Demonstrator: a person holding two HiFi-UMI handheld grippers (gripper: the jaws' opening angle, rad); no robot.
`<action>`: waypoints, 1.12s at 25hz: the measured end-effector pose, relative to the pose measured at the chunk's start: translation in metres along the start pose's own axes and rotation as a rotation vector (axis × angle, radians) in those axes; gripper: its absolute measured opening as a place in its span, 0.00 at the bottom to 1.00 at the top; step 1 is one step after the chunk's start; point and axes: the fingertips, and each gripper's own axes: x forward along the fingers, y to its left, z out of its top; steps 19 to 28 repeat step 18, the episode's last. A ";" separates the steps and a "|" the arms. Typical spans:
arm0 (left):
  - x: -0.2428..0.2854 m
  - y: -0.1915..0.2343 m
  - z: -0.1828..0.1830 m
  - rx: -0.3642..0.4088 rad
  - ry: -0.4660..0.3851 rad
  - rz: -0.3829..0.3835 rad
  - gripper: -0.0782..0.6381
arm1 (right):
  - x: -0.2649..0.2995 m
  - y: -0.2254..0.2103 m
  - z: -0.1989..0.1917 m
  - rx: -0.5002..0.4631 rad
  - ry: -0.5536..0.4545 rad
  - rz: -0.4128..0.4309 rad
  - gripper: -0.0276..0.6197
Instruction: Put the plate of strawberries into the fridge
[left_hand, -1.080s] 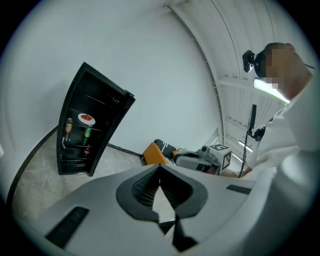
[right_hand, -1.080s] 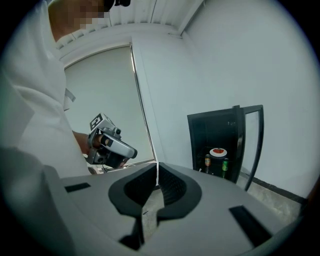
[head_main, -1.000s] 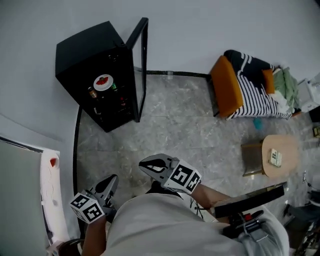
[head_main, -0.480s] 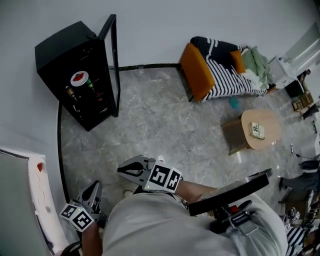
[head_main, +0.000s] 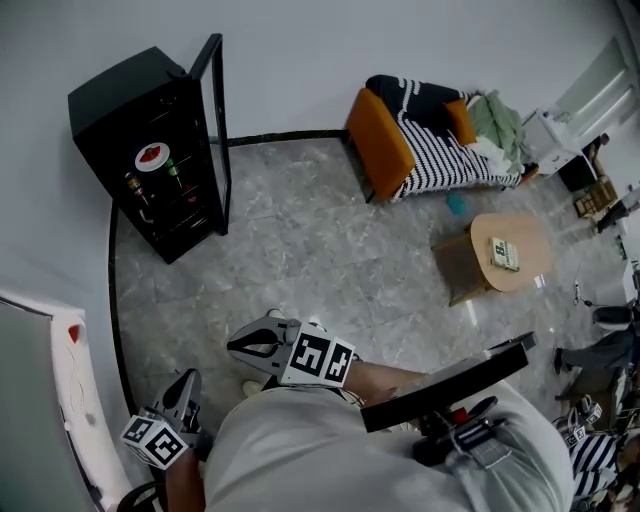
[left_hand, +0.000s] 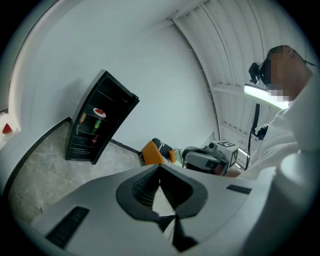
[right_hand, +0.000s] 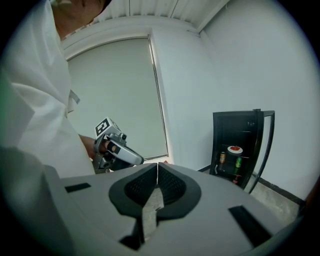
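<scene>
- A small black fridge (head_main: 150, 150) stands on a grey stone floor (head_main: 300, 260) against a white wall, far from the person.
- The fridge's glass door (head_main: 213, 130) is swung wide open.
- The plate of strawberries (head_main: 151, 156) sits on an upper shelf inside the fridge: a white plate with red fruit on it.
- Drinks (head_main: 172, 176) stand on the shelf just below the plate.
- The left tongs (head_main: 186, 384) are held low, close to the person's body. They are clenched tight, with the tips meeting and nothing between them.
- The right tongs (head_main: 240, 346) are held just in front of the person's torso, pointing left. They too are clenched and empty.
- Each of the tongs carries a cube with square black-and-white markers (head_main: 318, 360).
- The person wears a white top, seen from above.
- Across the room, an orange chair (head_main: 378, 140) holds a black-and-white striped blanket.
- A round wooden side table (head_main: 512, 250) stands near the chair.
</scene>
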 end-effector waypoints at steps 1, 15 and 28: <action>-0.002 0.000 -0.003 0.000 0.000 0.001 0.13 | 0.000 0.002 -0.001 -0.001 0.002 0.000 0.07; 0.016 0.011 -0.001 -0.021 0.010 0.029 0.13 | -0.002 -0.020 -0.002 0.007 0.000 0.012 0.07; 0.034 0.014 0.006 -0.026 0.022 0.030 0.13 | -0.005 -0.038 -0.001 0.012 -0.001 0.010 0.07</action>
